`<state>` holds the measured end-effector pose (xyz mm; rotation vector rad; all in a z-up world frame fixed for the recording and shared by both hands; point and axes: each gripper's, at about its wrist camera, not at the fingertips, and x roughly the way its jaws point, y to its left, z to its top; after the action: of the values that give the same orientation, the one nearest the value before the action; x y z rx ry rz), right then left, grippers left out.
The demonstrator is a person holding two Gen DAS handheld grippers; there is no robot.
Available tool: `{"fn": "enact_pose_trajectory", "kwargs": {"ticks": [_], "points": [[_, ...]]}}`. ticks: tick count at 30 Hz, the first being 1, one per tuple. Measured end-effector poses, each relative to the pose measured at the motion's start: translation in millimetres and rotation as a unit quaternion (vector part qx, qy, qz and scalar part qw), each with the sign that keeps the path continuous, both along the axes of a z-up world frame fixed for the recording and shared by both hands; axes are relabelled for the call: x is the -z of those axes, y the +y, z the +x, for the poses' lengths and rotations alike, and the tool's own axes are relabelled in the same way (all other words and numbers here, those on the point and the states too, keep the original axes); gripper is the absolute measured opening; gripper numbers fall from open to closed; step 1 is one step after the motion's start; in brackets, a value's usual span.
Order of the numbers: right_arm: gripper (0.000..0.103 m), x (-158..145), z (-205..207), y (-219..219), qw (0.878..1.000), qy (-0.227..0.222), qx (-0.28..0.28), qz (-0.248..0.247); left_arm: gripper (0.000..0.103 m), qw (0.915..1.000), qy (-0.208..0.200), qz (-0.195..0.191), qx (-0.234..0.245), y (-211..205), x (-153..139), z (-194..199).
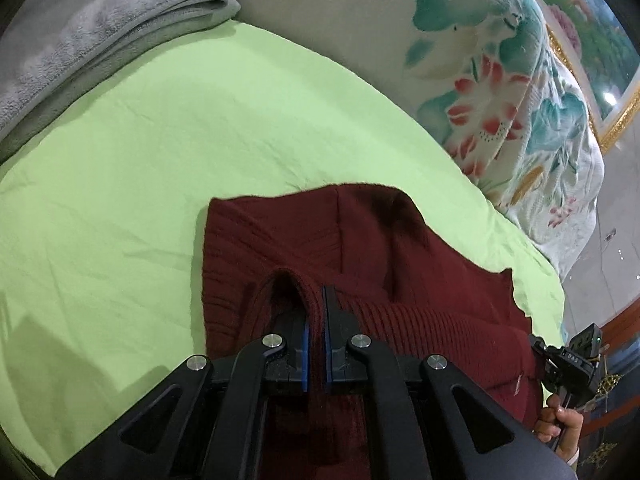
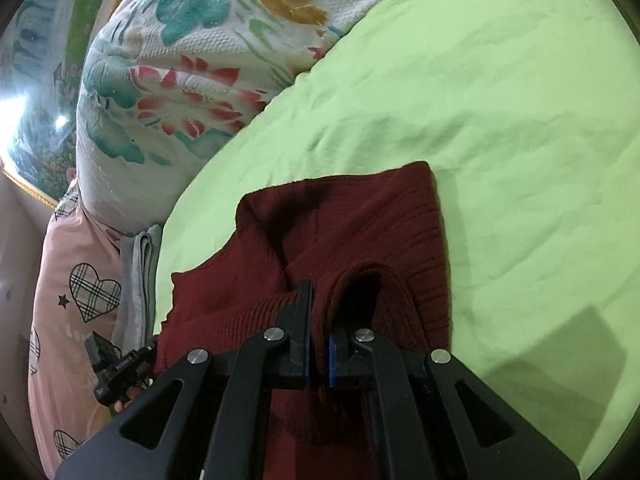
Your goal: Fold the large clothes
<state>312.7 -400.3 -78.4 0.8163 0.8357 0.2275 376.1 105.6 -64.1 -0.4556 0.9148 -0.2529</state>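
Observation:
A dark red ribbed knit sweater point(image 1: 360, 240) lies partly folded on a light green sheet point(image 1: 160, 152). My left gripper point(image 1: 316, 320) is shut on a ribbed edge of the sweater, which is pinched between its blue pads. My right gripper point(image 2: 318, 320) is shut on another ribbed edge of the same sweater point(image 2: 360, 224), lifted a little off the green sheet point(image 2: 500, 100). The other gripper shows at the edge of each view: the right one point(image 1: 576, 360), the left one point(image 2: 116, 368).
A folded grey blanket point(image 1: 92, 40) lies at the far left of the bed. A floral quilt point(image 1: 500, 92) is piled along the bed's far side and also shows in the right wrist view point(image 2: 180, 60). A pink heart-print pillow point(image 2: 72, 300) lies beside it.

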Motion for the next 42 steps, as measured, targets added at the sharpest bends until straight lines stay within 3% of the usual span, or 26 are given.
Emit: {"fn": "enact_pose_trajectory", "kwargs": {"ticks": [2, 5, 7, 10, 13, 17, 20, 25, 27, 30, 35, 39, 42], "points": [[0.012, -4.6, -6.5, -1.9, 1.000, -0.002, 0.003, 0.001, 0.008, 1.0000, -0.001, -0.001, 0.007, -0.3, -5.7, -8.5], [0.036, -24.7, -28.2, -2.1, 0.999, -0.031, 0.019, -0.028, 0.020, 0.9996, -0.018, -0.008, 0.023, -4.7, -24.6, -34.8], [0.038, -40.5, -45.9, 3.7, 0.997, -0.066, 0.018, -0.045, 0.023, 0.9983, -0.037, -0.012, 0.045, -14.3, -37.9, -58.0], [0.038, -60.5, -63.0, 42.5, 0.988, -0.118, -0.069, -0.067, 0.023, 0.9935, -0.049, -0.002, 0.103, -49.0, -45.9, -84.3], [0.038, -52.6, -56.2, 95.8, 0.975, -0.089, -0.169, -0.115, 0.023, 0.9853, -0.041, 0.025, 0.164, -91.2, -40.5, -91.8], [0.038, -32.7, -34.1, 124.4, 0.961, -0.056, -0.228, -0.147, 0.023, 0.9794, 0.013, 0.079, 0.186, -122.1, -14.4, -65.5], [0.036, -25.3, -11.7, 109.9, 0.967, -0.040, -0.195, -0.158, 0.013, 0.9789, 0.014, 0.096, 0.179, -120.8, -16.6, -41.9], [0.037, -33.4, 15.6, 65.7, 0.982, -0.048, -0.096, -0.158, 0.013, 0.9892, -0.006, 0.090, 0.115, -94.7, -41.8, -2.0], [0.045, -38.4, 18.6, 44.4, 0.985, -0.054, -0.050, -0.155, 0.016, 0.9927, -0.010, 0.099, 0.067, -76.9, -49.7, 14.1], [0.046, -40.6, 15.2, 25.0, 0.990, -0.044, 0.001, -0.135, 0.017, 0.9960, -0.001, 0.082, 0.037, -53.1, -48.6, 22.6], [0.046, -41.0, -8.9, 29.3, 0.991, -0.045, 0.006, -0.124, 0.018, 0.9983, 0.024, 0.052, 0.012, -33.5, -28.9, 1.2], [0.047, -39.4, -36.4, 40.7, 0.993, -0.049, -0.003, -0.109, 0.018, 0.9995, 0.021, 0.024, 0.007, -27.1, -22.9, -45.7], [0.047, -38.7, -58.1, 53.7, 0.993, -0.061, -0.006, -0.099, 0.025, 0.9999, 0.009, 0.003, 0.008, -26.7, -25.5, -87.4]]}}
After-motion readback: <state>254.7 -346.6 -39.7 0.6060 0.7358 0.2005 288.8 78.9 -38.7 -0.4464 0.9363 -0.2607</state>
